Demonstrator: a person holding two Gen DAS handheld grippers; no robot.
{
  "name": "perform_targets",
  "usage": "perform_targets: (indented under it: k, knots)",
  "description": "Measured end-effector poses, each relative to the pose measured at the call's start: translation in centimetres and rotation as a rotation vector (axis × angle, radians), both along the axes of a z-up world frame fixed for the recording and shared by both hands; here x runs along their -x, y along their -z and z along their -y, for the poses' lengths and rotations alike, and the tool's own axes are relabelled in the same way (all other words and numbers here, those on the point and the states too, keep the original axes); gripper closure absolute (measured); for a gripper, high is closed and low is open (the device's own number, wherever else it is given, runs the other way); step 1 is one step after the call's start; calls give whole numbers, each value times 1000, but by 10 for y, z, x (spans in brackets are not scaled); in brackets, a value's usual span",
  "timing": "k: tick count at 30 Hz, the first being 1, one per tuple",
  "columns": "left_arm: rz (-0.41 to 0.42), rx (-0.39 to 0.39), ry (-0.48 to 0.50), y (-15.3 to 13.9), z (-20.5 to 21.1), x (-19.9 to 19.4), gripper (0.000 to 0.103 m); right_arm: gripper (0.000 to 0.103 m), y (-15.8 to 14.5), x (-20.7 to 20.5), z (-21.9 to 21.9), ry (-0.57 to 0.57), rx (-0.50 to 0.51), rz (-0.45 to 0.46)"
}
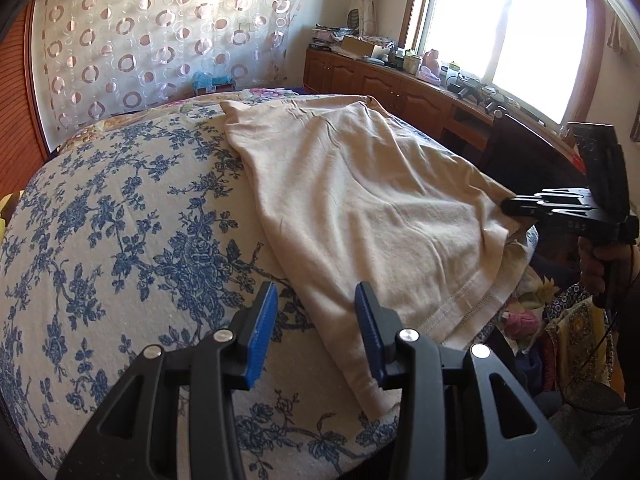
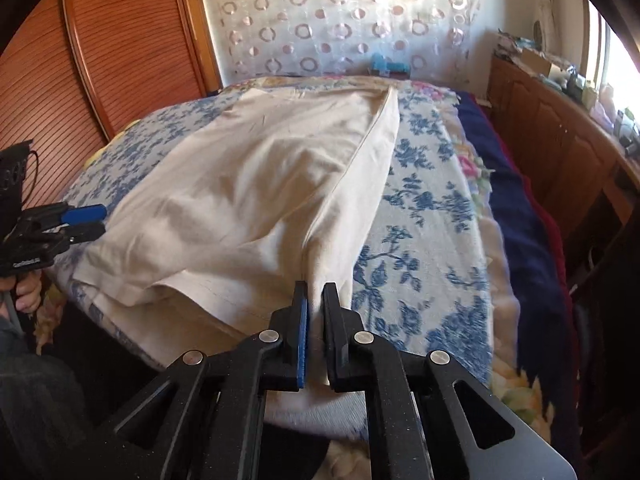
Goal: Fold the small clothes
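A cream garment lies spread on a bed with a blue floral cover. My left gripper is open and empty, just above the garment's near left corner by the stitched hem. My right gripper is shut on the garment's near right hem corner, with cloth pinched between the pads. In the left wrist view the right gripper shows at the garment's right edge. In the right wrist view the left gripper shows open at the garment's left edge.
A wooden cabinet run with clutter stands under the window right of the bed. A slatted wooden door is at the left. A dark blue blanket lies along the bed's right side. A circle-patterned curtain hangs behind.
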State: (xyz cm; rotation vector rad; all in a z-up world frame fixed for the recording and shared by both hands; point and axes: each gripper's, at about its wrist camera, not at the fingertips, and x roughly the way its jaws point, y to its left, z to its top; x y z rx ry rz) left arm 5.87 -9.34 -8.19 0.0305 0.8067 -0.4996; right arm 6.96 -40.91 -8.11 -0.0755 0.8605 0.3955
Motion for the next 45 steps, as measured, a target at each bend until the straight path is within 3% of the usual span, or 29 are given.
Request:
perform_targets:
  k: [6, 7, 8, 10, 14, 19, 23, 26, 29, 33, 37, 45]
  knots:
    - [-46, 16, 25, 9, 2, 8, 64, 97, 0, 8, 5, 23, 19, -3]
    - [-51, 14, 27, 10, 2, 8, 64, 88, 3, 8, 3, 34, 28, -3]
    - [-50, 15, 29, 10, 2, 10, 64, 70, 5, 7, 2, 42, 31, -5]
    - [-51, 18, 34, 11, 2, 11, 64, 51, 8, 6, 2, 57, 21, -9]
    - [-47, 11, 45, 11, 6, 14, 64, 47, 17, 5, 4, 84, 29, -26]
    - [-69, 53, 101, 10, 11, 18, 64, 50, 18, 10, 2, 62, -12, -41]
    - [-72, 60, 124, 9, 14, 20, 68, 79, 18, 14, -7, 21, -10, -48]
    - [-81, 73, 145, 9, 14, 21, 86, 94, 18, 14, -10, -9, -33, -58]
    - [-78, 80, 155, 9, 14, 21, 102, 95, 15, 16, -14, -25, -56, -38]
    - [-23, 124, 148, -11, 10, 19, 103, 95, -8, 15, -12, -34, -113, 37]
    - [76, 158, 119, -53, 2, 0, 103, 96, -42, 0, -10, -36, -147, 132]
    - [194, 160, 37, -110, -6, -96, 103, 96, -91, -85, -9, -2, -144, 263]
